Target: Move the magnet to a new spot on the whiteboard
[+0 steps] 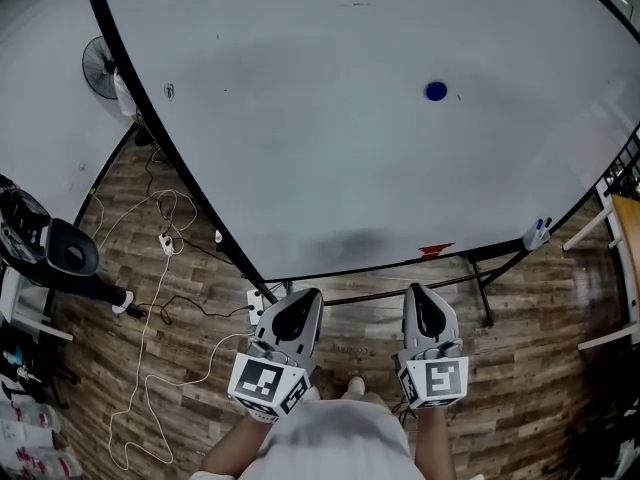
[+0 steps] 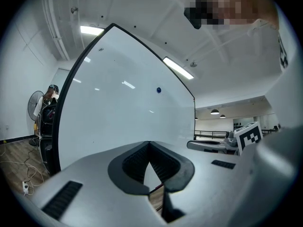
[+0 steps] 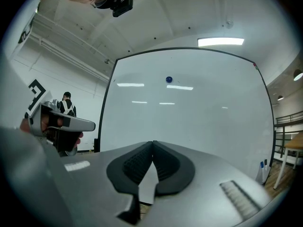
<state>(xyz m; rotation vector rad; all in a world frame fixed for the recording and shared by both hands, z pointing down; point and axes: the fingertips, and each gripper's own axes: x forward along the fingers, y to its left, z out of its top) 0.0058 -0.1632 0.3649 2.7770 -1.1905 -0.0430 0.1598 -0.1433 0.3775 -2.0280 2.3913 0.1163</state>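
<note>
In the head view the blue magnet (image 1: 436, 91) sits on the whiteboard (image 1: 300, 118), right of its middle. The right gripper (image 1: 425, 306) is held low before the board's bottom edge with the magnet almost straight up at 12 o'clock. From the left gripper (image 1: 298, 308) the magnet lies toward 1 o'clock and farther off, so I judge the right hand the nearer one for any reach. The magnet is a round disc and shows no long axis to line up with. In the left gripper view the jaws are clenched on nothing, their tips meeting, and the magnet (image 2: 158, 90) is a small dot just right of 12 o'clock above them. In the right gripper view the jaws are likewise clenched and empty, with the magnet (image 3: 169, 79) high at about 12 o'clock, slightly right. Whether this is the magnet's old spot or its new one, the pictures cannot settle.
</note>
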